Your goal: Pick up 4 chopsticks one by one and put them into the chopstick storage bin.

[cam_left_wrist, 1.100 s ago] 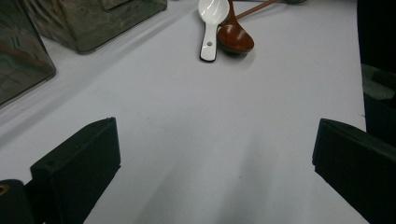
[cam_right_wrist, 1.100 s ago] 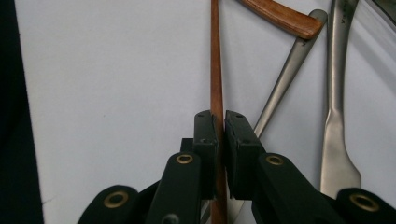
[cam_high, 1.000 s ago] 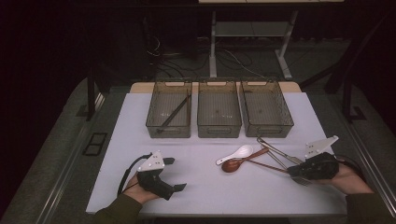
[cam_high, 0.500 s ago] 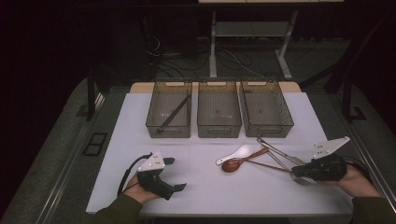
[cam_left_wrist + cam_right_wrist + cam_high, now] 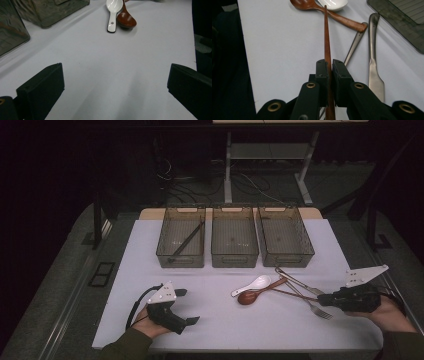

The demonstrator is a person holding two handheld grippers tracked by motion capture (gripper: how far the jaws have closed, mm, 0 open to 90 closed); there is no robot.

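From the high view I can read no writing or labels on anything. My right gripper [image 5: 324, 299] sits at the table's [image 5: 220, 320] right edge, its fingers clamped on a thin brown chopstick [image 5: 295, 294] that runs left toward the wooden spoon [image 5: 257, 293] and white spoon [image 5: 252, 285]. A fork [image 5: 311, 303] and another metal utensil [image 5: 296, 280] lie crossed beside it; where the chopstick's tip ends among them is hard to make out. Three bins [image 5: 235, 242] stand in a row behind, and the left one holds a dark stick I cannot identify. My left gripper [image 5: 187, 307] rests low at the left, well apart from the cutlery.

In the left gripper view, my fingers [image 5: 41, 87] stand wide apart with bare table between them. The white spoon [image 5: 113, 11] and wooden spoon [image 5: 126, 19] lie far ahead, cut off at the top.

In the right gripper view, my fingers [image 5: 322, 80] pinch the chopstick [image 5: 326, 37] at its near end; it rises straight ahead between them. The fork's handle [image 5: 355, 43] is partly hidden behind them, and the metal utensil [image 5: 373, 55] lies just beside.
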